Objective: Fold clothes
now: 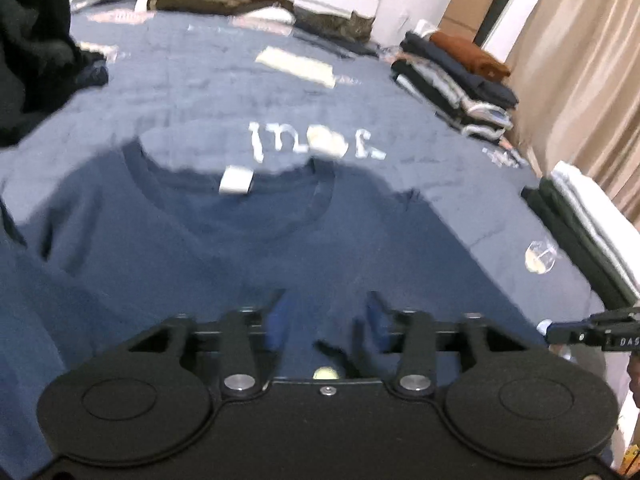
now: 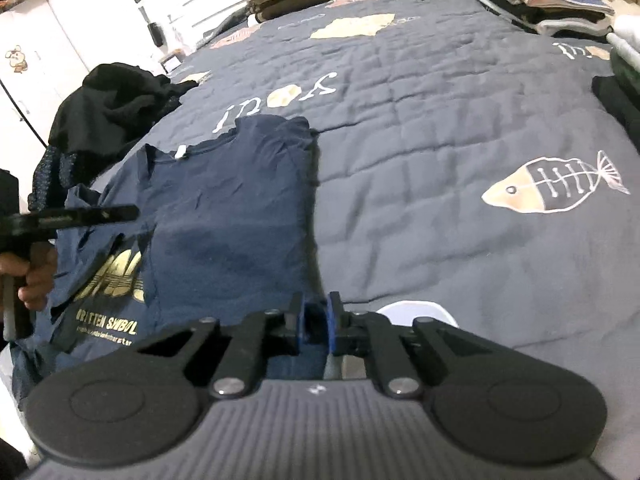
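Our right claw [image 2: 316, 320] is nearly clenched beside the half-folded shirt [image 2: 224, 208], our left claw [image 1: 326, 320] released above it; tugging now could undo that fold.

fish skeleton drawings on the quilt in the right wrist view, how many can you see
1. The fish skeleton drawing sits on the quilt at the right, well clear of the navy t-shirt. More may be hidden under the clothes or outside the frame.
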Motion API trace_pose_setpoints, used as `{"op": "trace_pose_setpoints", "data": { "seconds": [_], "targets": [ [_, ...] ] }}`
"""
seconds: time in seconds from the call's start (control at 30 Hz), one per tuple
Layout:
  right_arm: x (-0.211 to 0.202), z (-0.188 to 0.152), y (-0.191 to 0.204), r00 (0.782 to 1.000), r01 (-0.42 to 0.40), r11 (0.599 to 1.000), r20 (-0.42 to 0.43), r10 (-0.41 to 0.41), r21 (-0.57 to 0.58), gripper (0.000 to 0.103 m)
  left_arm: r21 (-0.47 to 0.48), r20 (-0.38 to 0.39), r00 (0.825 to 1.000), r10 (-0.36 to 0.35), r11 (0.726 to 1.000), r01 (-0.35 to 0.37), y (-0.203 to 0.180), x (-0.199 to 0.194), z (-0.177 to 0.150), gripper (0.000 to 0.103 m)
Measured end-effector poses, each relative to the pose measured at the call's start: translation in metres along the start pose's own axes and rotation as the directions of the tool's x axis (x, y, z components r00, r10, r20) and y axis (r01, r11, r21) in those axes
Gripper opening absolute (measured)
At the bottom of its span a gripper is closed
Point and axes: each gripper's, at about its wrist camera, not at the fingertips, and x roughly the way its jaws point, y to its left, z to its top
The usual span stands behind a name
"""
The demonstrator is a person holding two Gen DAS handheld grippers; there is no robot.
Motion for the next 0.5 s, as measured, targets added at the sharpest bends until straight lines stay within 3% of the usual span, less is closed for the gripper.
{"op": "trace_pose_setpoints", "data": {
  "seconds": [0.17, 0.3, 0.5],
  "targets": [
    [-0.012, 0.005, -0.008, 0.997, -0.021, 0.999, 0.076, 0.017, 0.047, 0.012, 0.062, 0.018, 1.000, -0.013, 0.998, 0.012, -0.019, 0.004, 0.023, 0.047],
    [0.001, 0.007, -0.005, 0.997, -0.011, 0.999, 0.071, 0.008, 0.037, 0.018, 0.117, -0.003, 0.998, -0.055, 0.992, 0.055, -0.041, 0.043, 0.045, 0.047],
    [0.019, 0.009, -0.003, 0.999, 0.016, 1.000, 0.045, -0.017, 0.023, 0.021, 0.203, -0.069, 0.996, -0.050, 0.977, 0.063, -0.066, 0.107, 0.065, 0.045]
  ]
}}
